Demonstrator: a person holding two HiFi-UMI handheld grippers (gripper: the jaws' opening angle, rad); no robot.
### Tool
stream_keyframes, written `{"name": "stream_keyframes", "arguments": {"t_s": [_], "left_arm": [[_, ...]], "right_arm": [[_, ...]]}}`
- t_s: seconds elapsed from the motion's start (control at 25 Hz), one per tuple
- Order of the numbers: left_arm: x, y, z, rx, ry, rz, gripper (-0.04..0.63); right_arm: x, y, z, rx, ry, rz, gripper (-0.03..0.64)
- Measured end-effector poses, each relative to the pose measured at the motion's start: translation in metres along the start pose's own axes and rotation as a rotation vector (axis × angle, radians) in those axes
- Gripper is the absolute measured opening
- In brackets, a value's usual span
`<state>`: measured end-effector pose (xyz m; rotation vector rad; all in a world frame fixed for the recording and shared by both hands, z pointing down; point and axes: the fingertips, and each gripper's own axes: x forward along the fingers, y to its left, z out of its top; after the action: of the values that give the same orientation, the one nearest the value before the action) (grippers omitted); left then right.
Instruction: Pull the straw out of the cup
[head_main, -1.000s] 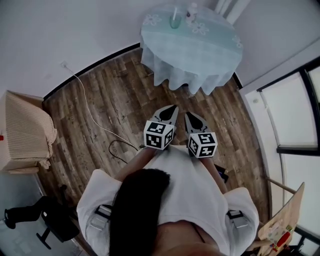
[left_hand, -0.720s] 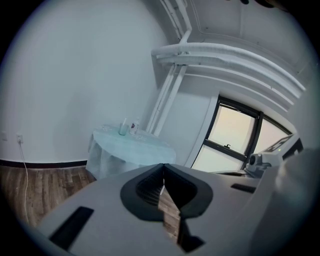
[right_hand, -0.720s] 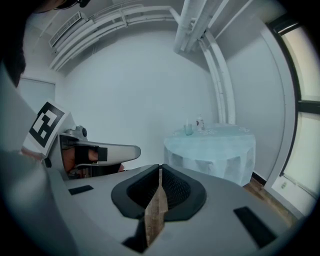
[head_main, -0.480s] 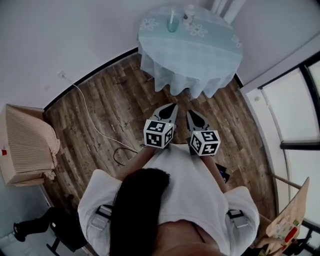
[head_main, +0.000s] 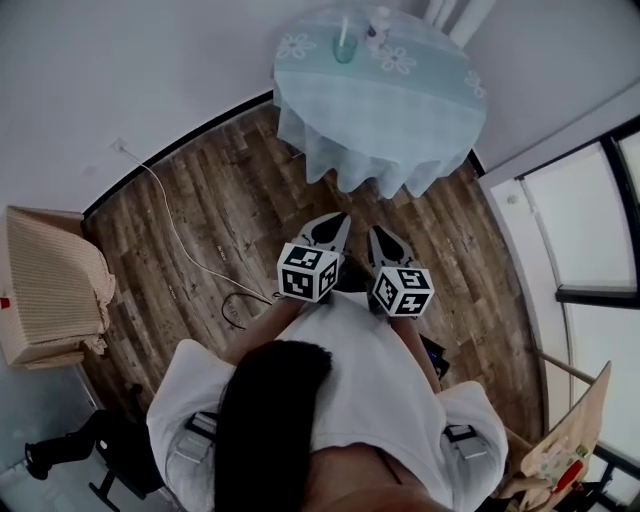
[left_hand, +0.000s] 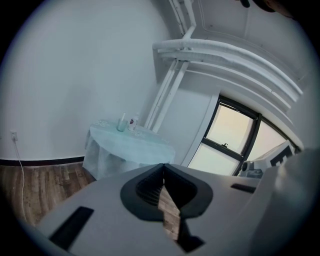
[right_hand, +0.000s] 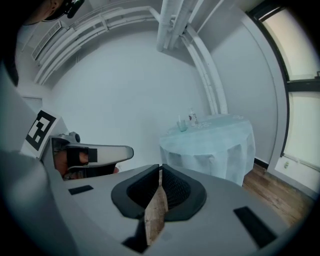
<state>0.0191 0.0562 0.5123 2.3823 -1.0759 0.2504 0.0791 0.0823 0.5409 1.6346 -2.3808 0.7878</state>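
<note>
Far ahead, a clear cup (head_main: 344, 46) with a straw (head_main: 345, 30) stands on a round table with a pale teal cloth (head_main: 400, 110). The cup (left_hand: 121, 123) is small in the left gripper view, and the cup (right_hand: 182, 125) is just as distant in the right gripper view. My left gripper (head_main: 340, 218) and right gripper (head_main: 376, 232) are held side by side in front of my body, over the wooden floor and well short of the table. Both pairs of jaws meet at the tips, with nothing between them. The left gripper (left_hand: 163, 170) and the right gripper (right_hand: 160, 170) point toward the table.
A small bottle (head_main: 378, 24) stands beside the cup. A beige covered box (head_main: 50, 290) sits at the left wall, with a white cable (head_main: 175, 225) on the floor. A black chair (head_main: 70, 450) is at lower left. Windows (head_main: 590, 250) line the right side.
Both grippers have shifted slightly left and toward me in the head view, and the right one has rolled a little. The jaws have stayed closed.
</note>
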Motion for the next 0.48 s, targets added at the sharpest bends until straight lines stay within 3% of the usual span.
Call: {"name": "stream_keyframes", "arguments": {"t_s": [0.48], "left_arm": [[0.022, 0.037, 0.008, -0.055, 0.018, 0.071, 0.009]], "right_arm": [[0.041, -0.004, 0.021, -0.011, 0.001, 0.099, 0.04]]}}
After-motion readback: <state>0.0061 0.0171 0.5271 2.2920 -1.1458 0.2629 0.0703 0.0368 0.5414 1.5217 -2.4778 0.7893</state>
